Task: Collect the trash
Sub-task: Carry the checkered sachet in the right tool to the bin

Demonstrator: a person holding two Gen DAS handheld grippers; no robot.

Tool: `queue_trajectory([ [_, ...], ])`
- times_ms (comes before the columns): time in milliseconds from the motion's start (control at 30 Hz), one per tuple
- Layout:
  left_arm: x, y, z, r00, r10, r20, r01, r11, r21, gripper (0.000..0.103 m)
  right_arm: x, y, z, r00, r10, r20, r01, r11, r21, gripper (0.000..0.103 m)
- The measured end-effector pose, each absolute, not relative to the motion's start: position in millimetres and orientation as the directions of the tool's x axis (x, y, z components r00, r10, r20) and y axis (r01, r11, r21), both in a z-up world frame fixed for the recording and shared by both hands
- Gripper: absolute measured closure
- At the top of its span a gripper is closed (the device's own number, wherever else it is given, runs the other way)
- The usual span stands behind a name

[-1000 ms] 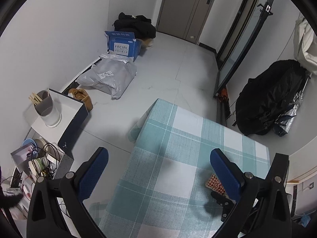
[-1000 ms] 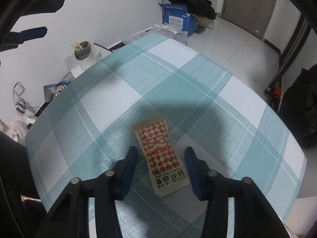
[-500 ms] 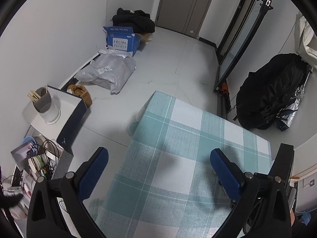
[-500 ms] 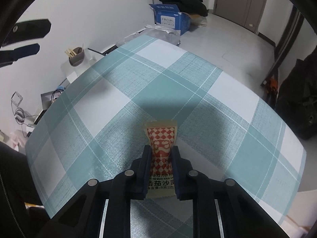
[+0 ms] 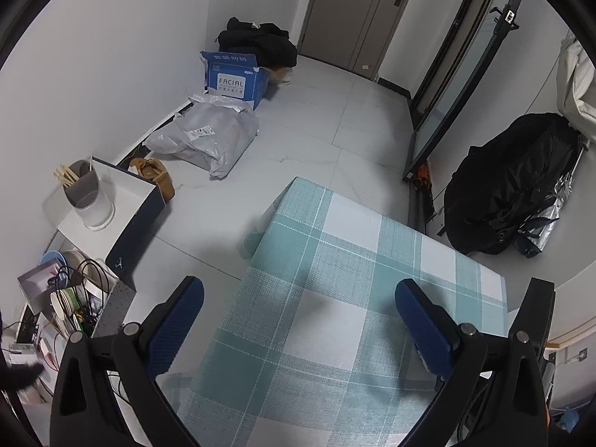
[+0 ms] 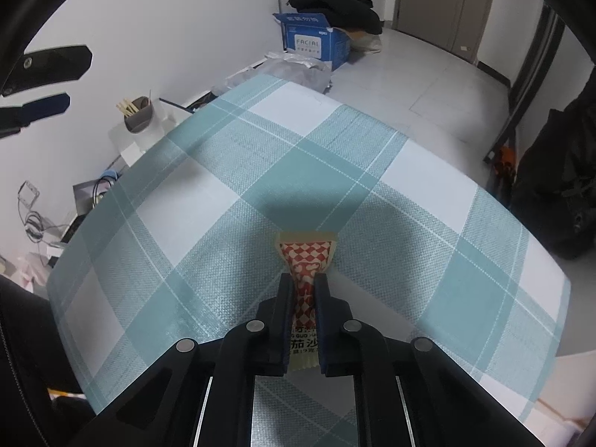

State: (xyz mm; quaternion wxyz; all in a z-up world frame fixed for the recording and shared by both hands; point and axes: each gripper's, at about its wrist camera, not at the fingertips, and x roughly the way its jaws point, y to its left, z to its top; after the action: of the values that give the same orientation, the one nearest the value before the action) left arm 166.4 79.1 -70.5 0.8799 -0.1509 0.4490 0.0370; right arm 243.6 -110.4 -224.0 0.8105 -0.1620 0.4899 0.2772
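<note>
My right gripper (image 6: 303,283) is shut on a red-and-white checked sauce packet (image 6: 306,251), pinching it at its middle so it buckles, just above the teal plaid tablecloth (image 6: 231,171). My left gripper (image 5: 298,298) is open and empty, held high over the near left side of the same table (image 5: 335,316); it also shows at the far left of the right wrist view (image 6: 41,82). The packet is not visible in the left wrist view.
Left of the table stand a white box with a grey cup of chopsticks (image 5: 83,193) and a cluttered shelf (image 5: 70,298). On the floor lie a grey mailer bag (image 5: 208,134), a blue carton (image 5: 232,78) and black bags (image 5: 510,182).
My right gripper closed on the sauce packet and lifted it slightly off the cloth. My left gripper rose and pulled back, so the table looks smaller.
</note>
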Motion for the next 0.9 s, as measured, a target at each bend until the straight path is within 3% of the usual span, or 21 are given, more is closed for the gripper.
queue_trajectory([
  [500,160,67,-67,0.619,-0.066,-0.783,-0.188,0.955,-0.229,0.002,224,-123,-182,0.41,0.391,-0.824,-0.568,0.816,0.105,0.093],
  [633,151,63,-61,0.628,-0.143,-0.765,-0.135,0.948,-0.287,0.002,209,-129,-164,0.433,0.408,-0.804,-0.562,0.82,0.114,0.093],
  [900,126,33,-32,0.669,-0.181,-0.721,-0.056,0.955,-0.292,0.002,168,-154,-111,0.501,0.449,-0.74,-0.512,0.843,0.165,0.093],
])
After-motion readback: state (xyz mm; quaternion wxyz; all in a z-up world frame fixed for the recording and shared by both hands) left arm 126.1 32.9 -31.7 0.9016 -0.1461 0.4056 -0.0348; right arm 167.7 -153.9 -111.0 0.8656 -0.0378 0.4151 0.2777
